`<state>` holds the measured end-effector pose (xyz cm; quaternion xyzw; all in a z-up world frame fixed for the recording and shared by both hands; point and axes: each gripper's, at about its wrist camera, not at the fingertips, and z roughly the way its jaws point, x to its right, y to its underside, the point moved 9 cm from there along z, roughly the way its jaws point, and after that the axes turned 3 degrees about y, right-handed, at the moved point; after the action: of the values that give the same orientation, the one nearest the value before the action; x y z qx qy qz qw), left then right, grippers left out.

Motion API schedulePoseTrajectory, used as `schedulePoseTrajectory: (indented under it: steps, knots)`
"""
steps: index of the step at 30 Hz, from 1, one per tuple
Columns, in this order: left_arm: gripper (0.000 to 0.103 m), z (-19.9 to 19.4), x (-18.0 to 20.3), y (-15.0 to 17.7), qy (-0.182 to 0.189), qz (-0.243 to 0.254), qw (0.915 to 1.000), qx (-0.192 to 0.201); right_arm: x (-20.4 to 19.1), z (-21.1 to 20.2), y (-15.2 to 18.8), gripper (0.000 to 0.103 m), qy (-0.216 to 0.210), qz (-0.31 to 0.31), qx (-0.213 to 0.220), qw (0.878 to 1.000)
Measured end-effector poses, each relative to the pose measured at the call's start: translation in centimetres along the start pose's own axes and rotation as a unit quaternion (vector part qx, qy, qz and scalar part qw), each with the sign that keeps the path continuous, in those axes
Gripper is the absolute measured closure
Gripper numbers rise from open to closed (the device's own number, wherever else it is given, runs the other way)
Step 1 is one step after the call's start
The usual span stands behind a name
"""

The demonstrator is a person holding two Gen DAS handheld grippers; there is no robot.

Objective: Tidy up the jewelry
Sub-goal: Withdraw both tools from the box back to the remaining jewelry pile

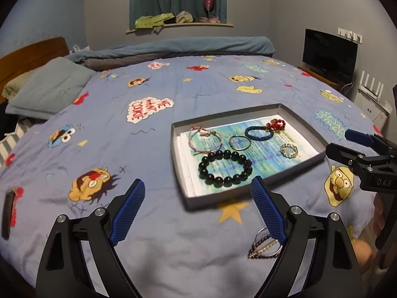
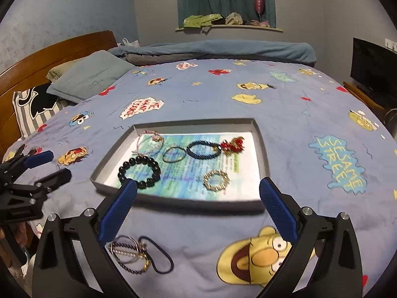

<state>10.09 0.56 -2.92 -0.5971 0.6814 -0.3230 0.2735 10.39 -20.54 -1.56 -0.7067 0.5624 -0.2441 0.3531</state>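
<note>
A shallow grey box point(image 1: 181, 164) point(image 2: 263, 149) lies on the bed. It holds a black bead bracelet point(image 1: 224, 168) point(image 2: 139, 171), a pink cord bracelet point(image 1: 204, 140), a thin metal bangle point(image 1: 240, 142), a dark blue beaded bracelet point(image 1: 258, 133) point(image 2: 203, 150), a red beaded piece point(image 1: 276, 124) point(image 2: 234, 145) and a gold sparkly bracelet point(image 1: 289, 150) point(image 2: 215, 180). A small heap of loose bangles and chains point(image 1: 264, 245) point(image 2: 131, 254) lies on the sheet in front of the box. My left gripper point(image 1: 198, 206) is open and empty. My right gripper point(image 2: 198, 203) is also open and empty.
The bed sheet point(image 1: 173, 87) is blue with cartoon prints. Pillows point(image 1: 47, 87) and a folded blanket point(image 1: 173, 47) sit at the back, a TV point(image 1: 330, 54) to the right. A dark elastic loop point(image 2: 158, 258) lies beside the heap.
</note>
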Motion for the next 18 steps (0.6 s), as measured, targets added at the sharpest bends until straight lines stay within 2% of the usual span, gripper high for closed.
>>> schedulePoseTrajectory:
  steps: [6, 10, 13, 15, 18]
  knots:
    - [0.016, -0.4, -0.3, 1.8, 0.009, -0.01, 0.9999, 0.001, 0.9, -0.6, 1.9, 0.006, 0.017, 0.015, -0.001, 1.0]
    - [0.016, -0.6, -0.6, 2.9, -0.001, -0.003, 1.0, 0.003, 0.6, -0.5, 3.2, 0.006, 0.016, 0.012, -0.014, 1.0]
    - [0.016, -0.4, -0.9, 3.7, 0.004, -0.016, 0.9999, -0.001, 0.4, 0.0, 4.3, 0.006, 0.019, 0.014, -0.03, 0.999]
    - [0.016, -0.3, -1.1, 4.2, 0.006, -0.022, 0.9997, -0.004, 0.1, 0.0, 4.7, 0.006, 0.015, 0.011, -0.02, 1.0]
    - [0.016, -0.2, -1.2, 5.0, 0.007, -0.025, 0.9997, -0.004, -0.1, 0.1, 5.2, 0.006, 0.034, -0.012, -0.012, 0.999]
